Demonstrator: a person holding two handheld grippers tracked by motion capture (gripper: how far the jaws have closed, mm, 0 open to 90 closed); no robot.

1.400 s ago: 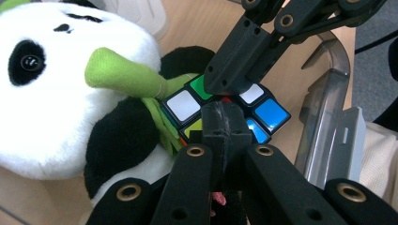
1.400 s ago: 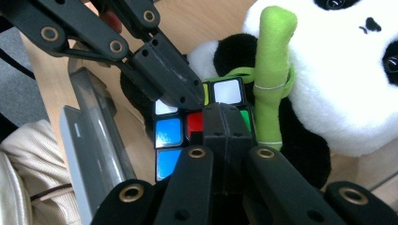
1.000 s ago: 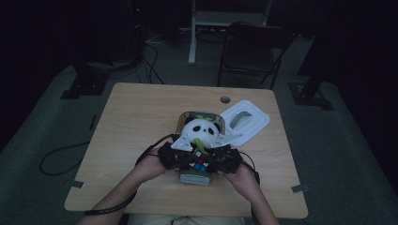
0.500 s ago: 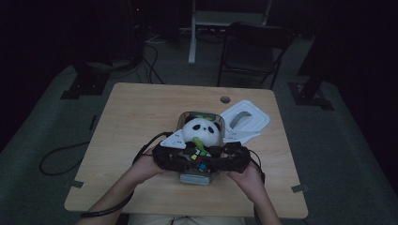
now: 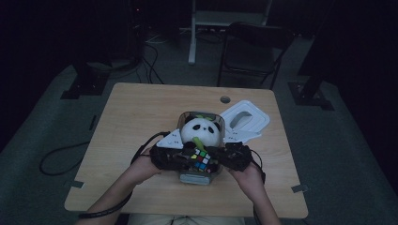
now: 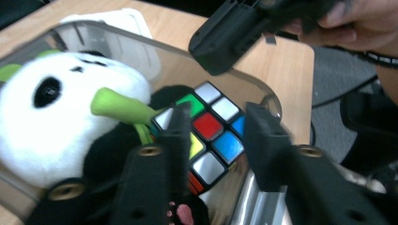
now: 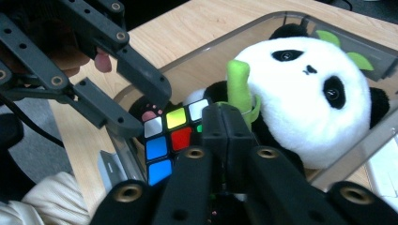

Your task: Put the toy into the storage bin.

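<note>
The left tongs [image 5: 180,159] hover near the front edge of the surface [image 5: 141,112], low over the near end of a clear plastic bin [image 5: 184,117]. In the left gripper view their jaws stand a little apart and have just been closing in, one jaw over the left part of the puzzle cube [image 6: 206,129] and the other above the bin's rim on the right; whether the pads press on the cube I cannot tell.

The cube lies in the near end of the bin, colourful face up, touching the black body of a plush panda [image 5: 201,132]. The panda takes up the middle and far part of the bin, its white head turned upward and a green stalk [image 7: 240,84] rising at its mouth.

The right tongs [image 7: 226,140] come in from the other side, jaws pressed together with nothing between them, their tip over the cube just beside the green stalk.

Towards the right edge of the surface, beside the bin, lies a white lid [image 5: 244,119].
</note>
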